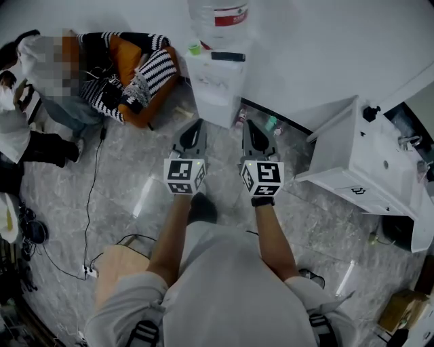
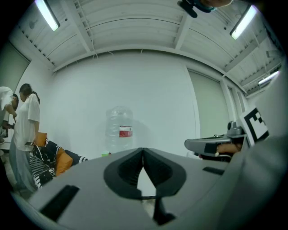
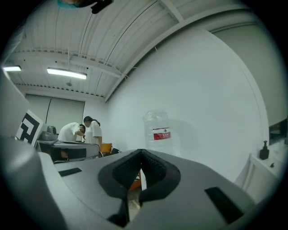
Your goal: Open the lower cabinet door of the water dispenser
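A white water dispenser (image 1: 217, 85) stands against the far wall with a clear bottle (image 1: 220, 17) bearing a red label on top. The bottle (image 2: 119, 130) rises over the left gripper's body, and the bottle (image 3: 158, 132) shows again in the right gripper view. The dispenser's lower cabinet door is hidden behind both grippers' bodies in their own views. My left gripper (image 1: 194, 127) and right gripper (image 1: 252, 127) are held side by side above the floor, short of the dispenser, pointing at it. Both have their jaws pressed together with nothing between them.
An orange seat (image 1: 139, 74) with striped cloth stands left of the dispenser, and a person (image 1: 47, 68) sits there. A white cabinet (image 1: 369, 162) stands at the right. A cable (image 1: 91, 196) runs across the grey floor (image 1: 129, 183). People (image 3: 81, 132) stand far left.
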